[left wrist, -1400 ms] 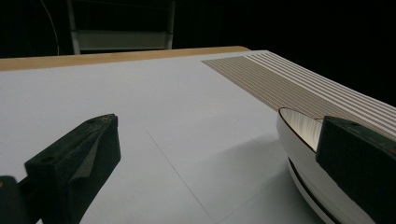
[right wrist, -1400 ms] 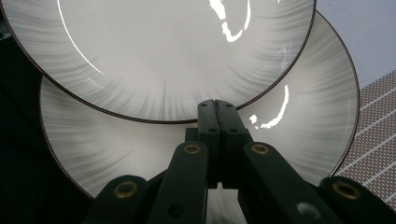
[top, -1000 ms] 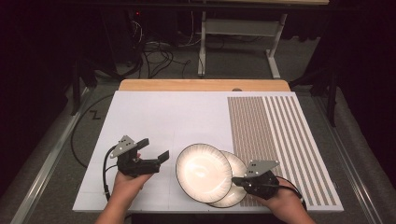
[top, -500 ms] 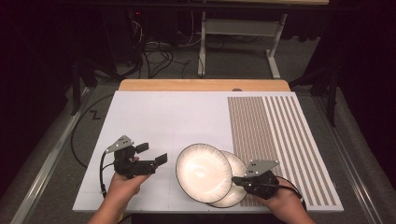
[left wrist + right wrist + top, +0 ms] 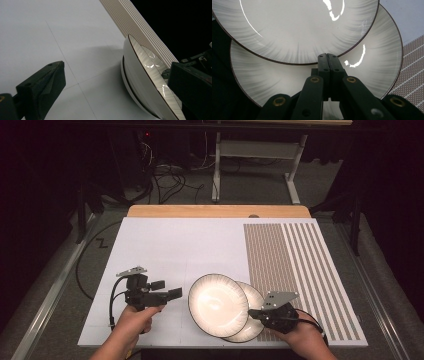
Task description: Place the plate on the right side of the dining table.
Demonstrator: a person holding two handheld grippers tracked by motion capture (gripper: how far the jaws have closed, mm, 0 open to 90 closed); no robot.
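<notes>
Two pale plates with dark rims lie near the table's front edge. The upper plate (image 5: 217, 304) (image 5: 307, 27) (image 5: 150, 77) overlaps the lower plate (image 5: 254, 301) (image 5: 377, 62) and tilts, its right side raised. My right gripper (image 5: 251, 312) (image 5: 328, 56) is shut, jaws pressed together, with the tips at the upper plate's near rim, over the lower plate. Left of the plates, my left gripper (image 5: 167, 289) (image 5: 117, 80) is open, apart from them, and its jaws point at them with nothing between.
A white mat (image 5: 180, 245) covers the table, with a brown striped area (image 5: 290, 255) at the right. A wooden table edge (image 5: 215, 211) runs along the far side. Cables and a metal stand are on the floor beyond.
My left gripper has drawn slightly toward the person and levelled out. The right gripper and both plates have stayed put.
</notes>
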